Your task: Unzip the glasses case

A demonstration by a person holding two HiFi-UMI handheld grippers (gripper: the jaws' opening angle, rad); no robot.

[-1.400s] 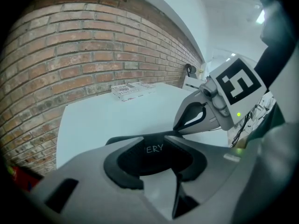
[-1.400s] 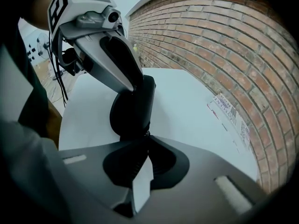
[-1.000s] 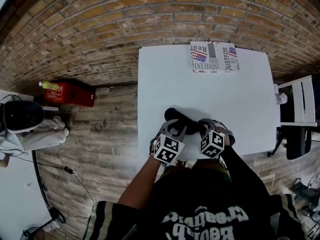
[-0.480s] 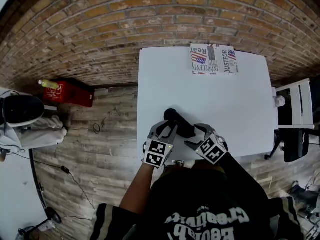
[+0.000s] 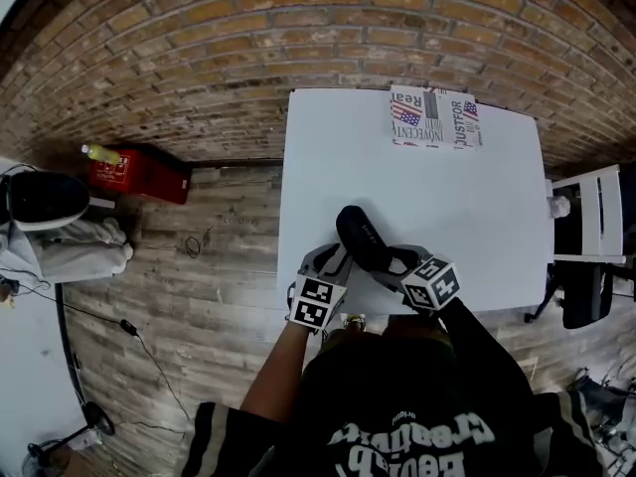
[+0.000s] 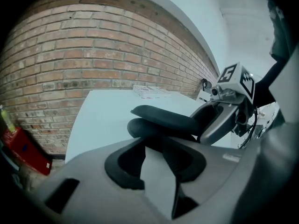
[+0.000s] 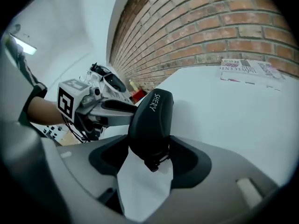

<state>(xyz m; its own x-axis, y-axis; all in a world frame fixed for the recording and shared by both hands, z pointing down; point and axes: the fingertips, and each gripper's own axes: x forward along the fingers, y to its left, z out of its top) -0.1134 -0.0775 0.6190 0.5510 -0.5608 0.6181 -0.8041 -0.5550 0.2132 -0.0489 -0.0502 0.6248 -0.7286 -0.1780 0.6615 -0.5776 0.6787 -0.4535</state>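
head view: overhead, steeply down onto desk | left gripper view: low, close along its jaws, toward wall | right gripper view: low, close, angled leftward | shared by all: case, desk, wall

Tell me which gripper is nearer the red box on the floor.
Left. The left gripper holds the glasses case on the side toward the red box. The right gripper is at the case's other side, farther away.
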